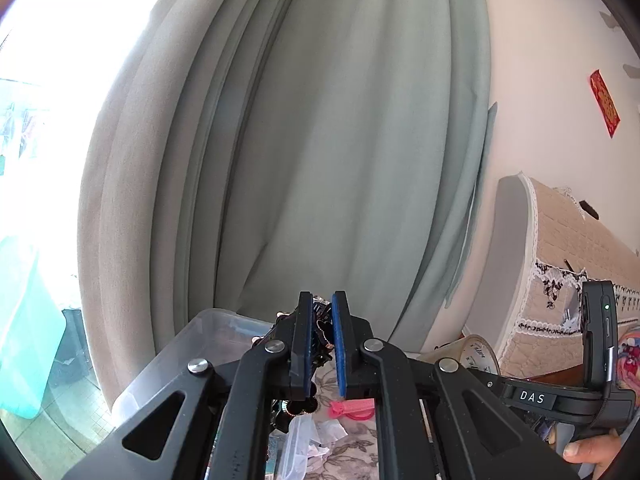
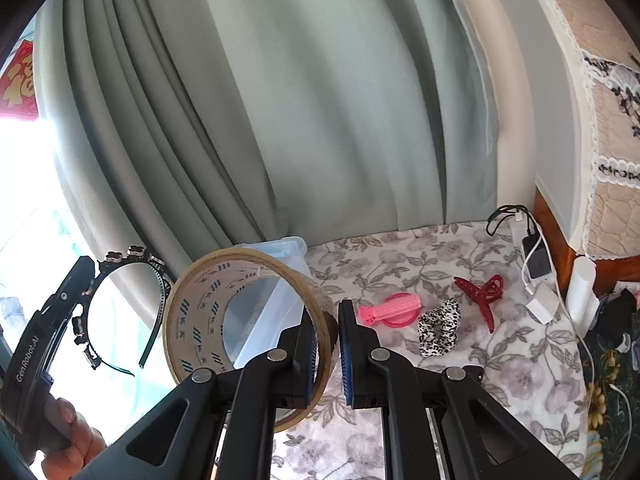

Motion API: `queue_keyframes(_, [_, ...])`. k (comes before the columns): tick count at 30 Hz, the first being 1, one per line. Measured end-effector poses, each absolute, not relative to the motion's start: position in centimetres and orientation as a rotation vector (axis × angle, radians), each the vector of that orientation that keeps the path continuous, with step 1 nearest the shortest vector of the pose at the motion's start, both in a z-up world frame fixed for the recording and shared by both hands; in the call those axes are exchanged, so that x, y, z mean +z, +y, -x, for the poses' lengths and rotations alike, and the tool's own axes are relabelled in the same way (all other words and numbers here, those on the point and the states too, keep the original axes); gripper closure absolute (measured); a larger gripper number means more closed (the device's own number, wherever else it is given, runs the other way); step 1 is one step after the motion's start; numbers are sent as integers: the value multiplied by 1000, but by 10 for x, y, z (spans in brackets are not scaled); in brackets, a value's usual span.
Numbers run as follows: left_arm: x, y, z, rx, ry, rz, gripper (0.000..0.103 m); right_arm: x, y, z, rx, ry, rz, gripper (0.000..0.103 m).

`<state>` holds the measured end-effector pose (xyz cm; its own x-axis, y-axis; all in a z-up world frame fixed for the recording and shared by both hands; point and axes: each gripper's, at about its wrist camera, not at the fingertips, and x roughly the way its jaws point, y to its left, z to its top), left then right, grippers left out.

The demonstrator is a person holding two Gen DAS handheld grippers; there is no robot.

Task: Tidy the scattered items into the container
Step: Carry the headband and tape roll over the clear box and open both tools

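Observation:
My left gripper (image 1: 322,342) is shut on a black headband (image 1: 324,330) with flower studs, held in the air above the clear plastic container (image 1: 208,332); the headband also shows in the right wrist view (image 2: 120,280). My right gripper (image 2: 326,354) is shut on a roll of brown packing tape (image 2: 244,332), pinching its wall, lifted beside the container (image 2: 280,276). On the floral cloth lie a pink hair clip (image 2: 390,312), a leopard scrunchie (image 2: 438,326) and a red claw clip (image 2: 482,294).
A green curtain (image 2: 300,100) hangs behind the table. A phone with charger and cables (image 2: 536,264) and a white bottle (image 2: 582,292) lie at the right edge. Crumpled plastic wrappers (image 1: 308,436) lie below my left gripper. A lace-covered cabinet (image 1: 560,260) stands to the right.

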<state>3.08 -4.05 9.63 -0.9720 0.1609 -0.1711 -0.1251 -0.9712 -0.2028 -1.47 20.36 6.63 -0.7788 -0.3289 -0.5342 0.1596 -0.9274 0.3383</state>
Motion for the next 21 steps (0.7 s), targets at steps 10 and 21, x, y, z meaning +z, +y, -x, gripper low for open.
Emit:
queue_keyframes(10, [88, -76, -30, 3021, -374, 288, 94, 68, 151, 27, -2617, -288, -885, 91])
queue_keyframes(21, [76, -100, -23, 3023, -459, 316, 94, 58, 107, 44, -2554, -190, -923, 91])
